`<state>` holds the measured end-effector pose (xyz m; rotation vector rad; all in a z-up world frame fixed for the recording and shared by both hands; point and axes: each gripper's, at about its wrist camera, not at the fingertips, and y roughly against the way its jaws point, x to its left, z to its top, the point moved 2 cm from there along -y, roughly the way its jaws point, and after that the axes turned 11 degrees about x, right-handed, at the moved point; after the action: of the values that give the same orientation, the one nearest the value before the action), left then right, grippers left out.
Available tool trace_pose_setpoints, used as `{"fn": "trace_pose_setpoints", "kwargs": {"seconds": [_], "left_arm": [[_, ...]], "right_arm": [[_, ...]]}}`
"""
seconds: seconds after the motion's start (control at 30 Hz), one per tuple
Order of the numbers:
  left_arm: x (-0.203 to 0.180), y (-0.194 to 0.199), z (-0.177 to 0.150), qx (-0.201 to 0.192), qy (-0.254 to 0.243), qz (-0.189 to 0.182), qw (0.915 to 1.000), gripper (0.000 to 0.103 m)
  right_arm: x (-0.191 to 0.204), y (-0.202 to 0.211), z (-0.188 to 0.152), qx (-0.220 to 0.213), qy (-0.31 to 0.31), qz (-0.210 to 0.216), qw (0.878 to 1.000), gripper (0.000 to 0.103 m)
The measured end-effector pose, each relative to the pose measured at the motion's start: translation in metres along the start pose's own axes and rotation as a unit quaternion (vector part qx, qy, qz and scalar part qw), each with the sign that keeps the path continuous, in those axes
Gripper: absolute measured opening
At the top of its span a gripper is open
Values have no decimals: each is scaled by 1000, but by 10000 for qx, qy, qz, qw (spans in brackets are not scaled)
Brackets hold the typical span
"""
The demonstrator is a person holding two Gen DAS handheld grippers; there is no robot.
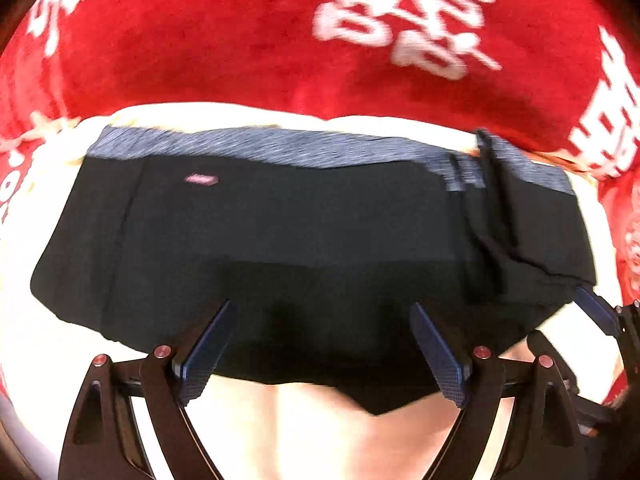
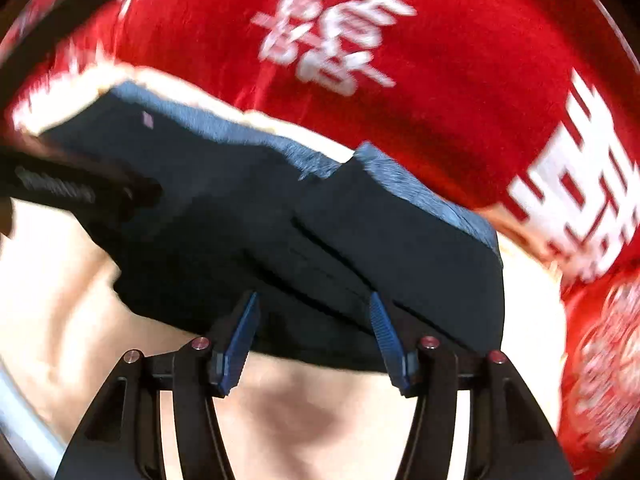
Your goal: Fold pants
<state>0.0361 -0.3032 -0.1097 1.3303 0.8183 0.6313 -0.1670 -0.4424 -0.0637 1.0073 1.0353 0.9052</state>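
The black pants (image 1: pixel 304 240) lie folded in a compact stack on a cream sheet (image 1: pixel 320 432), with a blue-grey waistband (image 1: pixel 280 146) along the far edge and a small pink label (image 1: pixel 200 179). My left gripper (image 1: pixel 322 320) is open, its blue fingertips spread over the near edge of the stack. The right gripper's blue finger (image 1: pixel 596 312) shows at the stack's right corner. In the right wrist view the pants (image 2: pixel 280 232) lie in layered folds; my right gripper (image 2: pixel 314 308) is open at their near edge. The left gripper's dark body (image 2: pixel 72 188) is at left.
A red blanket with white characters (image 1: pixel 240 40) lies beyond the pants and wraps round to the right (image 2: pixel 480 80). The cream sheet (image 2: pixel 320 420) spreads under and in front of the pants.
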Motion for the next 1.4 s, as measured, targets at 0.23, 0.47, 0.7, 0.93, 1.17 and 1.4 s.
{"fn": "trace_pose_setpoints", "kwargs": {"seconds": [0.23,0.47,0.7,0.93,1.17,1.4], "left_arm": [[-71,9,17,6,-594,-809,9949,90],[-113,-3,48,95,-883,-1249,9882,83],[-132,-27,61,407,-1065,-1109,9873,71],[-139,-24,60,673,-1062,-1593,9792,4],[-121,-21,29,718,-1129,-1210,9836,4],[-122,-35,19,672,-1025,-1140,9859,4]], "right_arm": [[-78,-8,1,270,-947,165,9950,61],[-96,-6,-19,407,-1515,454,9866,61],[-119,-9,-30,442,-1851,647,9796,60],[-139,-19,-51,597,-2198,853,9700,47],[-155,-14,-62,585,-2256,1157,9656,47],[-176,-41,-35,534,-2297,1311,9629,47]]}}
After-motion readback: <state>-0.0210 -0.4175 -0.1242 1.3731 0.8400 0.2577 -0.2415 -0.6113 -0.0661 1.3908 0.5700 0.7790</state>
